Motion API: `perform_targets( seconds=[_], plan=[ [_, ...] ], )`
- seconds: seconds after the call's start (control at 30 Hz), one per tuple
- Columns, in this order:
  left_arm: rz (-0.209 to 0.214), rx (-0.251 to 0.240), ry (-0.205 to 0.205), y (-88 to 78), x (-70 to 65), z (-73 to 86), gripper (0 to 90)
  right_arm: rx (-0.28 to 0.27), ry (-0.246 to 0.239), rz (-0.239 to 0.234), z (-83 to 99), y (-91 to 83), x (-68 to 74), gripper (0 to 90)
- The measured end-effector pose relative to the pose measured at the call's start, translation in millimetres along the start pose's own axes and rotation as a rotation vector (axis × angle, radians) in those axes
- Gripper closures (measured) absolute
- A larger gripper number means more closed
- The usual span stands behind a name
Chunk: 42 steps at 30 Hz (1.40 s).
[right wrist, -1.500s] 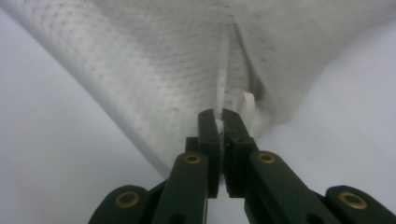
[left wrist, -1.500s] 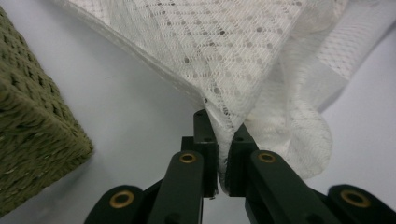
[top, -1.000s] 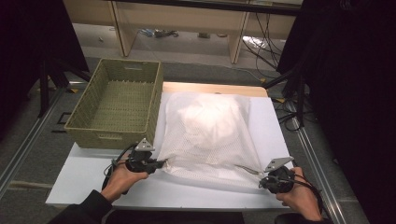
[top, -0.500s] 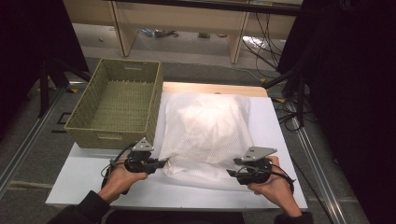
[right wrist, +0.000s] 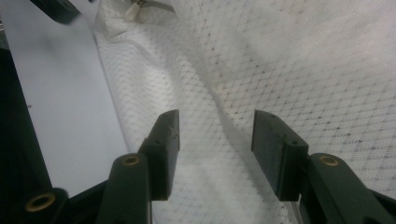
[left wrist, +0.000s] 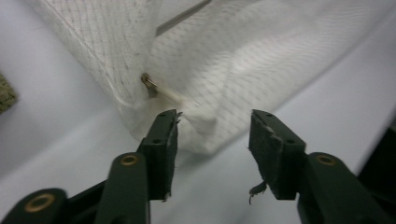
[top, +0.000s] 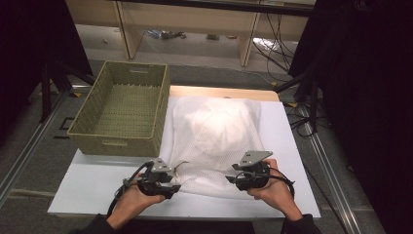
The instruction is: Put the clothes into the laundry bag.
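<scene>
From the high view, a white mesh bag [top: 214,141] lies on the white table [top: 87,180] beside a woven basket [top: 122,109], and the left gripper [top: 168,187] and right gripper [top: 234,179] sit at the bag's near edge.

The left gripper view adds a small metal zip pull [left wrist: 149,85] at the bag's corner; its jaws stand spread, the corner between them, unpinched.

The right gripper view shows spread jaws over a mesh fold, holding nothing.
</scene>
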<state>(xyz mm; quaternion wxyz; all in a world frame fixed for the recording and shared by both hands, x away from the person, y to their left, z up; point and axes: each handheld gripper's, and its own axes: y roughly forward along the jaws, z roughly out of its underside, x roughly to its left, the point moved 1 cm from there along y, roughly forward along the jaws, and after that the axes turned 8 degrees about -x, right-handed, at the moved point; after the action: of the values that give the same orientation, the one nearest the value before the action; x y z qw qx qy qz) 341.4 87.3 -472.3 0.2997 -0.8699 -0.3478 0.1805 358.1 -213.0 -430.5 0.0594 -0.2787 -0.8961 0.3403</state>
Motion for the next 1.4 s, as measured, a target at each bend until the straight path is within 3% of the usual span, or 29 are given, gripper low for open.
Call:
perform_targets(
  seconds=[0.03,0.13,0.23,0.27,0.3,0.33,0.37,0.4,0.43,0.53,0.6,0.67,0.73,0.77,0.8,0.83,0.87,0.9,0.93,1.0,1.03,1.13,1.23,1.27,1.4],
  plan=[
    [-0.009,0.009,0.034,6.1,2.8,-1.1,50.7,-0.004,0.002,-0.006,-0.3,-0.5,0.6,52.1],
    [-0.038,0.033,0.027,22.4,10.9,1.9,53.4,-0.015,0.003,-0.001,0.3,1.1,1.2,50.7],
    [-0.032,0.015,0.048,20.6,16.7,1.4,79.1,-0.013,-0.006,-0.005,1.3,2.3,-0.4,50.7],
    [-0.031,0.014,0.026,18.1,16.5,3.2,84.8,-0.012,0.016,-0.003,1.9,2.0,0.5,50.7],
    [-0.039,0.012,0.038,15.7,17.1,4.3,87.7,-0.008,0.008,0.002,2.1,2.1,-0.8,50.7],
    [-0.033,0.008,0.061,11.3,19.4,5.5,88.1,-0.011,0.010,0.000,2.3,2.5,-1.2,50.8],
    [0.007,0.021,0.022,4.5,20.2,7.8,88.2,-0.005,0.016,-0.003,2.1,2.0,-1.1,50.9],
    [0.011,0.020,0.023,-0.8,20.4,9.2,88.2,-0.009,0.007,0.001,2.5,2.0,-1.8,50.9],
    [-0.007,-0.016,0.019,-6.0,19.2,12.1,88.2,-0.009,0.007,0.003,2.6,1.7,-1.8,50.9],
    [0.017,-0.050,0.024,-27.0,13.0,20.1,88.2,-0.011,-0.001,0.003,2.3,0.9,-2.6,51.0],
    [0.037,-0.042,0.021,-36.5,8.3,27.9,88.2,-0.006,0.013,0.004,2.4,0.9,-1.3,51.0],
    [0.047,-0.032,0.030,-41.0,7.1,35.2,88.1,0.000,0.003,-0.004,1.8,2.6,-0.1,51.0],
    [0.077,0.028,-0.002,-40.4,6.8,40.1,86.4,-0.001,0.003,-0.007,0.8,3.6,2.5,51.0],
    [0.077,0.028,-0.002,-40.4,6.8,40.1,83.2,-0.001,0.003,-0.007,0.8,3.6,2.5,51.0],
    [0.103,0.016,-0.034,-38.2,6.4,42.2,81.5,0.004,-0.004,-0.012,0.0,3.7,3.7,51.0],
    [0.098,-0.001,-0.016,-38.0,6.3,40.0,79.4,0.004,-0.006,-0.013,-0.2,3.7,3.8,50.9],
    [0.098,-0.001,-0.016,-38.0,6.3,40.0,73.7,0.004,-0.006,-0.013,-0.2,3.7,3.8,50.9],
    [0.089,-0.002,-0.030,-38.3,8.0,36.4,73.7,0.001,-0.006,-0.014,-0.2,3.8,3.6,50.9],
    [0.071,-0.009,-0.092,-37.8,13.6,30.4,54.8,0.009,-0.001,-0.023,0.0,3.6,2.1,50.8],
    [0.068,-0.051,-0.173,-34.5,19.8,26.9,48.0,-0.003,0.002,-0.014,0.7,4.2,1.5,50.7],
    [0.080,-0.035,-0.206,-35.3,23.1,25.3,46.1,-0.002,0.003,-0.011,0.7,4.1,1.3,50.7],
    [0.077,-0.036,-0.217,-31.3,27.2,23.1,48.4,-0.006,-0.009,-0.016,0.0,3.9,1.5,50.7],
    [0.096,0.012,-0.175,-17.1,24.2,23.1,51.9,0.006,-0.012,-0.023,-1.3,3.9,1.7,50.7],
    [0.101,0.017,-0.164,-14.5,23.4,22.9,52.5,0.001,0.004,-0.013,-0.7,4.7,3.2,50.7],
    [0.095,0.026,-0.145,-8.7,20.6,22.5,50.9,-0.003,-0.009,-0.016,-0.5,5.2,2.9,50.7]
  ],
)
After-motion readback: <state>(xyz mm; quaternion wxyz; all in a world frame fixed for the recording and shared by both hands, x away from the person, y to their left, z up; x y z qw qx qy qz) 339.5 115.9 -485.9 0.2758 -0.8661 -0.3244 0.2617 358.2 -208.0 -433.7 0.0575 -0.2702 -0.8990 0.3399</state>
